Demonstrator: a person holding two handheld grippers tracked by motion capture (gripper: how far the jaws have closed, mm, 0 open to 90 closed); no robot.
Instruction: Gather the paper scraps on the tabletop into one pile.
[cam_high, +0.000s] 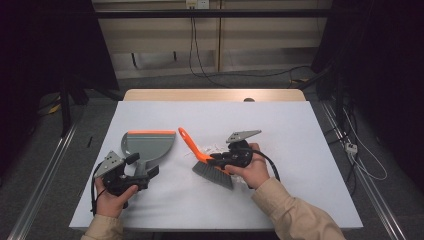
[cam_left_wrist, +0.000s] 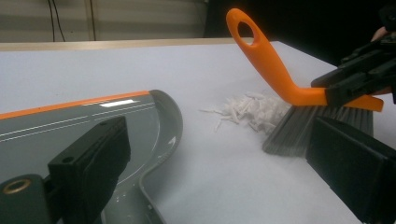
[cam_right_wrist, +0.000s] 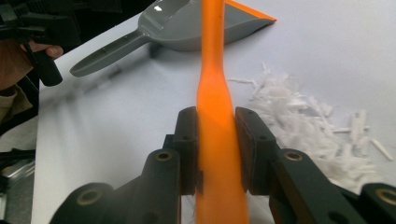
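Note:
A grey dustpan (cam_high: 149, 142) with an orange front lip lies left of the table's middle, its handle (cam_left_wrist: 135, 200) pointing toward the person. My left gripper (cam_high: 143, 166) stands open at that handle's end, its jaws wide apart with the handle low between them and untouched. My right gripper (cam_right_wrist: 215, 140) is shut on the orange handle of a hand brush (cam_high: 192, 146). The brush's grey bristles (cam_left_wrist: 299, 130) rest on the table beside a small pile of white paper shreds (cam_left_wrist: 252, 107). The shreds lie between the brush and the dustpan's side.
The white table top (cam_high: 300, 150) has open room to the right and at the back. A wooden edge (cam_high: 215, 94) runs along the far side. Cables lie on the floor beyond the table and to its right.

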